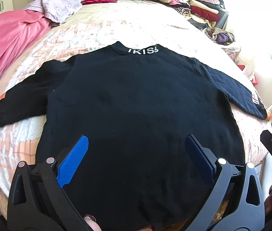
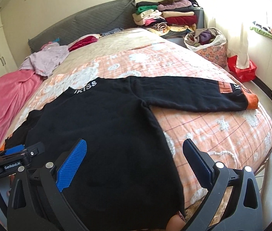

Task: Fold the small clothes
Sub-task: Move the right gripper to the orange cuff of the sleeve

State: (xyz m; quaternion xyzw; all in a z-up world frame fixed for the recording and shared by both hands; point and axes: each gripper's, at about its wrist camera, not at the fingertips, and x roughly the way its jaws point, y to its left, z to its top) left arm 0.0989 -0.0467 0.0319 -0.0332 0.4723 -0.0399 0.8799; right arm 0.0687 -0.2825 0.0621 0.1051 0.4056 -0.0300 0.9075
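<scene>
White "IKISS" lettering marks the black sweater's collar; left tongs and right tongs gape, released.

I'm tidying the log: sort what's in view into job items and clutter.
Job: black long-sleeved sweater with orange cuffs, spread flat on the bed; open left gripper; open right gripper.

Clutter: pink blanket, crumpled lilac garment, stack of folded clothes, floral bag of clothes.
</scene>
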